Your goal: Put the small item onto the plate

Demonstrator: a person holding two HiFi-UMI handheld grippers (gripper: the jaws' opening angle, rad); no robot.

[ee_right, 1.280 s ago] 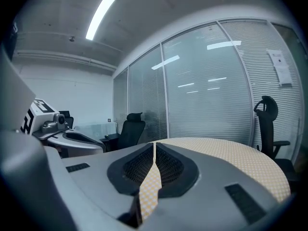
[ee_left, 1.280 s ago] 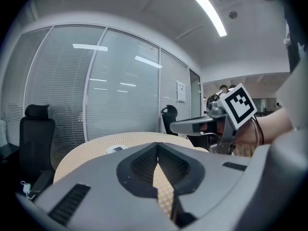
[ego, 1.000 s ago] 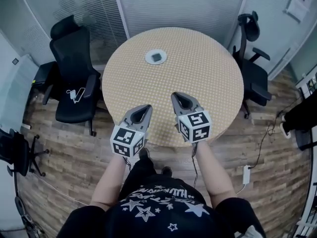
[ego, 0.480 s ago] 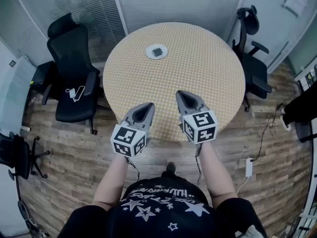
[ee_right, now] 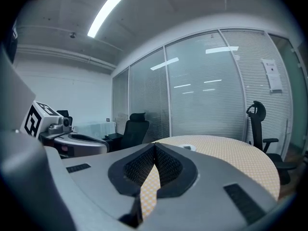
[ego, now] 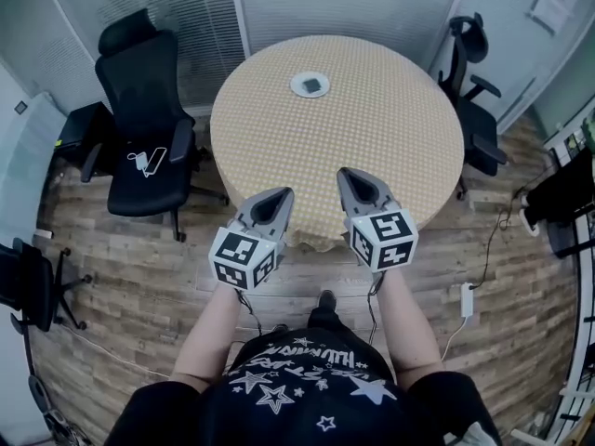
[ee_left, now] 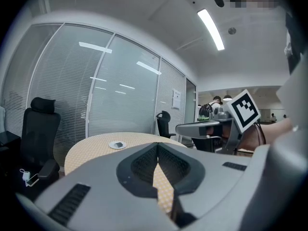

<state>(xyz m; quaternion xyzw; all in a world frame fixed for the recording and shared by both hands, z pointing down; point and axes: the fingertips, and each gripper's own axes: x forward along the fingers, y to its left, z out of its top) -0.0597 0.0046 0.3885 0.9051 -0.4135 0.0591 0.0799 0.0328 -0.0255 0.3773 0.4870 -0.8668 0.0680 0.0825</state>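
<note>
A small white plate (ego: 310, 85) lies at the far side of the round table (ego: 390, 147), which has a yellow checked cloth. A small dark square item (ego: 313, 85) rests on the plate. The plate (ee_left: 117, 145) also shows far off in the left gripper view, and only as a sliver (ee_right: 189, 148) in the right gripper view. My left gripper (ego: 278, 194) is shut and empty, level with the table's near edge. My right gripper (ego: 352, 176) is shut and empty, just over the near rim. The left gripper's (ee_left: 157, 145) jaw tips meet, and so do the right gripper's (ee_right: 154, 146).
A black office chair (ego: 144, 128) with a white cable on its seat stands left of the table. Another black chair (ego: 474, 91) stands at the right. Glass partitions with blinds close the far side. A power strip (ego: 468, 300) and cables lie on the wooden floor at the right.
Both grippers and the person have drawn back from the table toward its near edge. The table and plate now sit further away in the head view. Jaws stay shut.
</note>
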